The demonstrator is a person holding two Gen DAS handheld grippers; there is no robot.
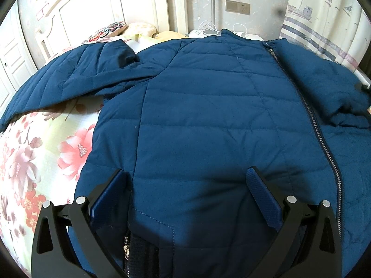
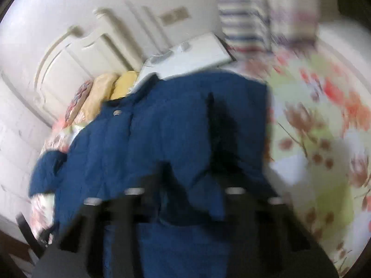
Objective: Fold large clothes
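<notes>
A dark blue quilted jacket [image 1: 208,106] lies front-up and spread on the bed, its zipper [image 1: 310,115] running down the right side. One sleeve [image 1: 69,81] stretches out to the left. My left gripper [image 1: 185,170] is open, its fingers wide apart over the jacket's lower part near the hem. The right wrist view is heavily blurred. There the jacket [image 2: 162,127] lies ahead, and my right gripper [image 2: 192,162] looks shut, with a fold of the blue cloth bunched between its dark fingers [image 2: 167,176].
A floral bedsheet [image 1: 46,150] covers the bed around the jacket. Pillows [image 1: 139,29] lie by the white headboard [image 1: 97,7]. A white bedside table [image 2: 194,53] with cables stands behind the collar, and a striped curtain [image 1: 324,27] hangs at the right.
</notes>
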